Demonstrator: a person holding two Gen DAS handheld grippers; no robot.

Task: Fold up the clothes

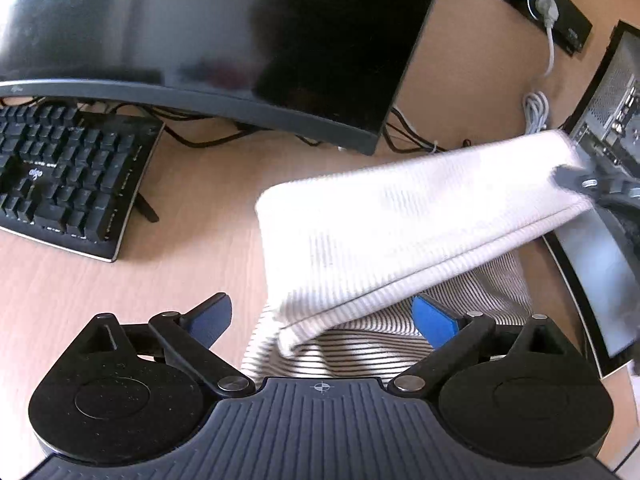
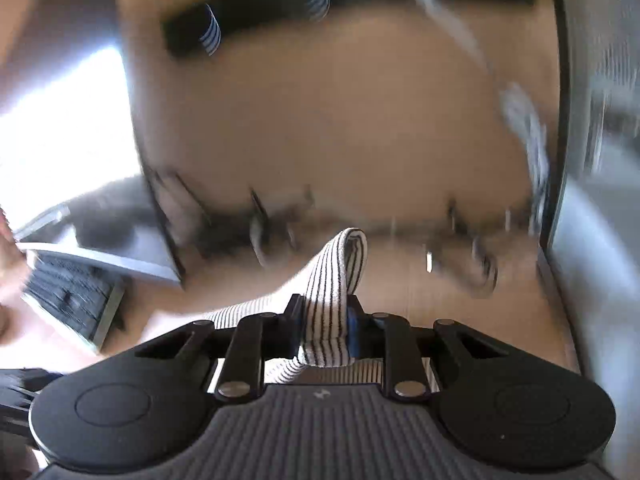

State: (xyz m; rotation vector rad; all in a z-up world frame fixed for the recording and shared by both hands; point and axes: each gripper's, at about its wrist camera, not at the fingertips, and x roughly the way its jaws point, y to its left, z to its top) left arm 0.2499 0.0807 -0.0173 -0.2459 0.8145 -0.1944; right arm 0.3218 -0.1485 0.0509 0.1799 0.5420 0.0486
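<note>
Right gripper lifts the striped garment; left gripper stands wide and empty.

The right gripper [image 2: 325, 334] is clamped on a fold of the striped garment [image 2: 334, 280], which rises past its fingertips. Ahead of the left gripper [image 1: 322, 320], whose jaws are spread, the cloth stretches away toward its right above the wooden desk [image 1: 200, 184].
</note>
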